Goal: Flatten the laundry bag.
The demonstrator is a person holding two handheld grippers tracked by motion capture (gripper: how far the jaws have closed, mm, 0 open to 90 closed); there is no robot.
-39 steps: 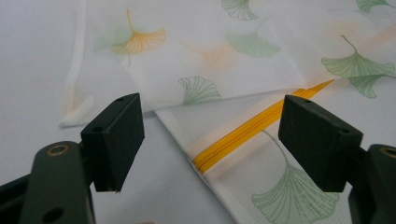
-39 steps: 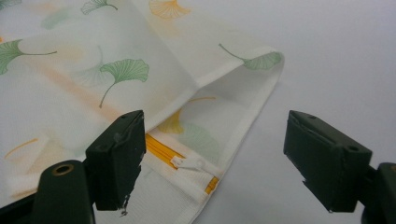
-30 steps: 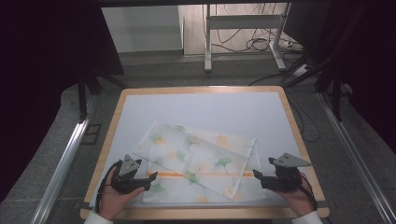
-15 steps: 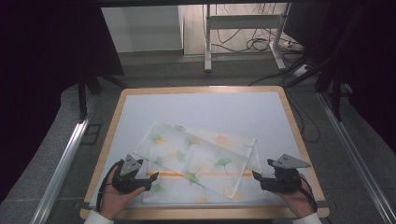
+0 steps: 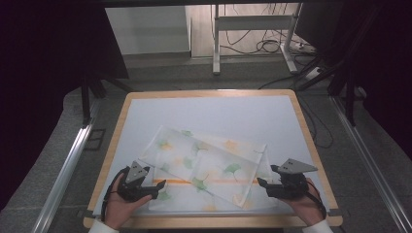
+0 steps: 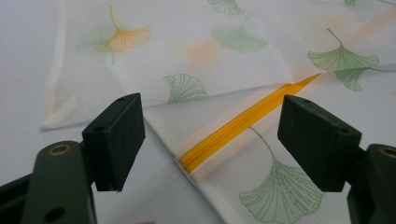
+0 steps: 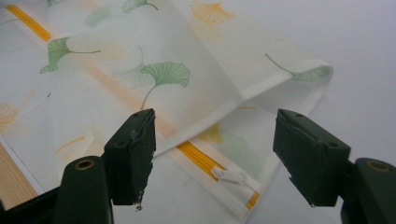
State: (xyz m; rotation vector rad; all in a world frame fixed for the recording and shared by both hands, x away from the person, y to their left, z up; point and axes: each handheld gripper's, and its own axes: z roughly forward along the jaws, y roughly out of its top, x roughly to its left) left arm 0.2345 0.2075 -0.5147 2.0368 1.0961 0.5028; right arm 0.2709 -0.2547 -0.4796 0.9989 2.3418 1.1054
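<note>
A white mesh bag (image 5: 204,165) printed with green and orange ginkgo leaves lies folded on the white table top (image 5: 214,111). An orange zipper (image 5: 209,182) runs along its near part. My left gripper (image 5: 156,190) is open at the bag's near-left edge, and the zipper's end (image 6: 243,123) lies between its wide-apart jaws (image 6: 217,140), untouched. My right gripper (image 5: 261,186) is open at the bag's near-right corner. Its jaws (image 7: 219,156) have just been closing a little. The white zipper pull (image 7: 229,175) and the folded edge (image 7: 154,70) lie between them, clear of the pads.
The table has a wooden rim (image 5: 209,92), and wood shows close by the right gripper's left jaw (image 7: 14,182). Metal rails (image 5: 68,165) run along the floor on both sides. A metal stand and cables (image 5: 252,43) are beyond the far edge.
</note>
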